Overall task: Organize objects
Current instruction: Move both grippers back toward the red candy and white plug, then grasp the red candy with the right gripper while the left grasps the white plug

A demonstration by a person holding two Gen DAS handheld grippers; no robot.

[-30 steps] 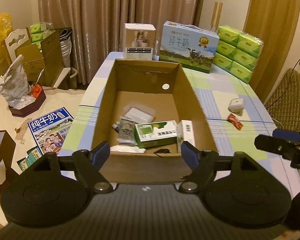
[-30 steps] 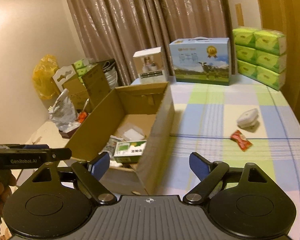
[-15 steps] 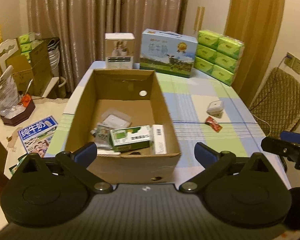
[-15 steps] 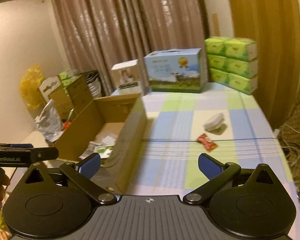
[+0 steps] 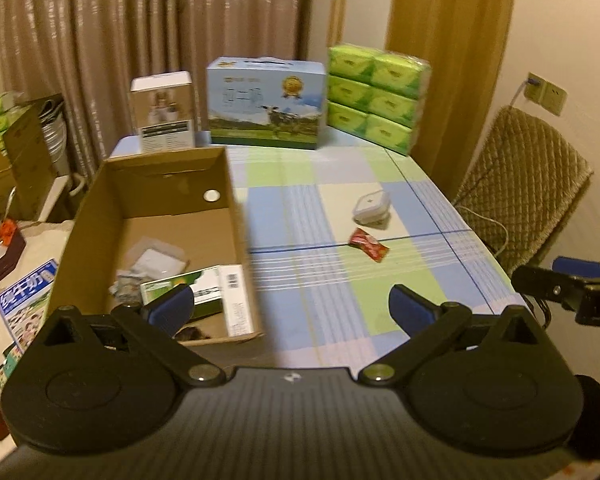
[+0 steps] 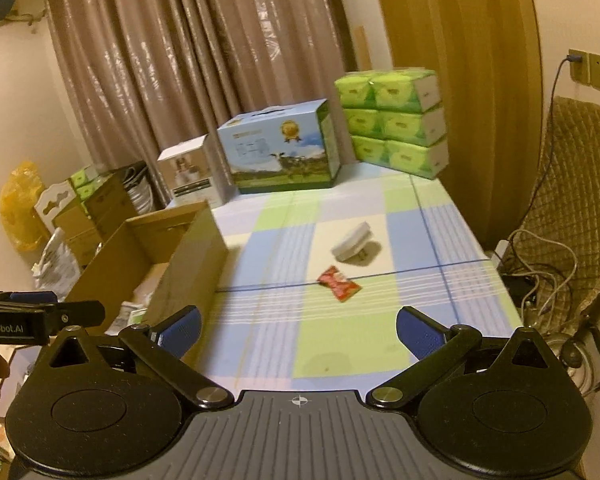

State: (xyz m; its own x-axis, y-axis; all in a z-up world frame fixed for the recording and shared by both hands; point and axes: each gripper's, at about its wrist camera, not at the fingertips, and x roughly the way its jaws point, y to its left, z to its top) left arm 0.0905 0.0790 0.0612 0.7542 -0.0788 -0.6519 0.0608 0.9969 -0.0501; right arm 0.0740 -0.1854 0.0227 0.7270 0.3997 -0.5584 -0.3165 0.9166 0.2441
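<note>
Right wrist view showed the right claw (image 6: 298, 328) at lower centre, jaws spread wide and empty, touching nothing. Just above it, mid-frame on the checked cloth (image 6: 340, 336), lay a red packet (image 6: 339, 284), and a little higher a white case (image 6: 352, 246), the two near each other but apart. At the left edge stood the carton (image 6: 188, 252), open-topped.

Left wrist view showed the left claw (image 5: 292, 306) likewise fully open and empty, over the near edge of the table. Its left pad overlapped the carton (image 5: 236, 220), where a green box (image 5: 204, 286) and some small packs already lay. The packet (image 5: 369, 243) and case (image 5: 371, 203) sat right of centre.

Judged by looks, the packet is light, thin and crinkly, likely slippery; pinching across its narrow middle should serve. The case seems rigid and smooth, best taken across its short sides.
</note>
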